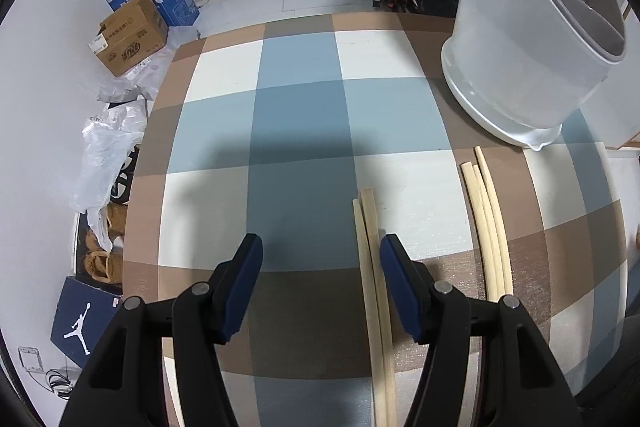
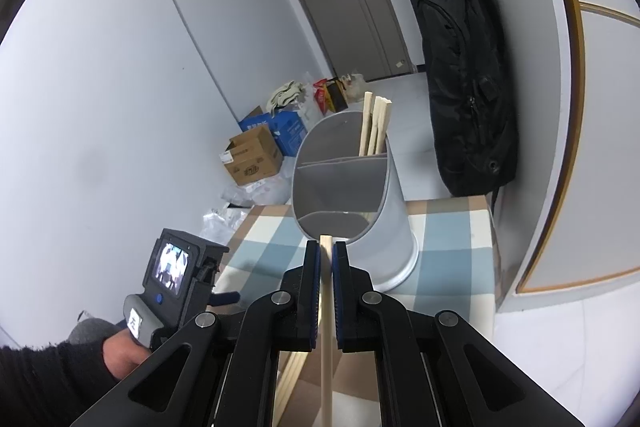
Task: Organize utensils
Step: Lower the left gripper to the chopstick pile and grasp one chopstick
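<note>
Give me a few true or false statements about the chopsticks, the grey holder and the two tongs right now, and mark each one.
1. The right tongs are shut on a chopstick. True.
2. The left tongs grip a pair of chopsticks. False: they stand open over the checked tablecloth, with the pair of chopsticks lying by one pad.
3. The grey utensil holder already holds chopsticks. True.
4. The holder lies on its side. False: it stands upright.

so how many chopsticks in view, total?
9, as far as shows: two on the table at the left tongs, three beside them, one in the right tongs, three standing in the holder. More may be hidden inside.
</note>
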Available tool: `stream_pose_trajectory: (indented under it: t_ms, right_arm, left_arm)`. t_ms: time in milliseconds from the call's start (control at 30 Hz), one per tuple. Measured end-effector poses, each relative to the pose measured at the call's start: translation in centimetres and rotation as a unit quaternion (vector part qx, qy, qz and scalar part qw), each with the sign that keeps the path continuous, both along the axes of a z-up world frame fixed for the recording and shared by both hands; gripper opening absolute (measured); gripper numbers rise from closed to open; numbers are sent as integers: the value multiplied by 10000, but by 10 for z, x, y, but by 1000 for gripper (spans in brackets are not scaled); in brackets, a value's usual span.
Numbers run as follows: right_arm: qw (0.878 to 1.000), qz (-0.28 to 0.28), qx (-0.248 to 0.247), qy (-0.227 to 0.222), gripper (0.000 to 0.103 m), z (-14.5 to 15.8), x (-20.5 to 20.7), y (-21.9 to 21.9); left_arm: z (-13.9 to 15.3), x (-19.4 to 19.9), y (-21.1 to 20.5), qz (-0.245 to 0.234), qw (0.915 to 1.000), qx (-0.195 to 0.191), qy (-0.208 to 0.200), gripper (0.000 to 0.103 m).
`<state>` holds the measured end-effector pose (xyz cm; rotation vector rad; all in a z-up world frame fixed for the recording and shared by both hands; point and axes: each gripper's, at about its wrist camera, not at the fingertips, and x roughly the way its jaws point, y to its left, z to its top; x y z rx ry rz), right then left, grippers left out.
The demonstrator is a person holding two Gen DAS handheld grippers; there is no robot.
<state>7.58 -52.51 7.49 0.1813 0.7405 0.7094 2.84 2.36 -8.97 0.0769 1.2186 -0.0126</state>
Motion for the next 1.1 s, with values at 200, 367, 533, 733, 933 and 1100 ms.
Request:
stream_pose_trajectory:
  t_ms: [200,367,533,733,933,1100]
  right_arm:
    - [10000,7,-2,-16,5,0,-1,1]
    - [10000,-16,8,-5,5,0,-1,0]
    - [10000,-34,35,-9,5,1,-1,-1]
    - [10000,-9,11,-23,5,0,-2,2]
    - [10000,-29,-30,-1,5,-1,-1,3]
    - [10000,-47,-56,11,5,-2,0,3]
  left_arm:
    - [-2,-1,-5,20,9999,-125,-15,57]
    - [2,-1,-9,-165,9995,-277,10,56]
    - [2,4,15,224,9993,-296,-56,56]
    - [1,13,25,510,9968,-609,-98,56]
    - [-4,22,19,506,9972,-547,-39,57]
    - [-1,17,14,334,9984,-447,-31,57]
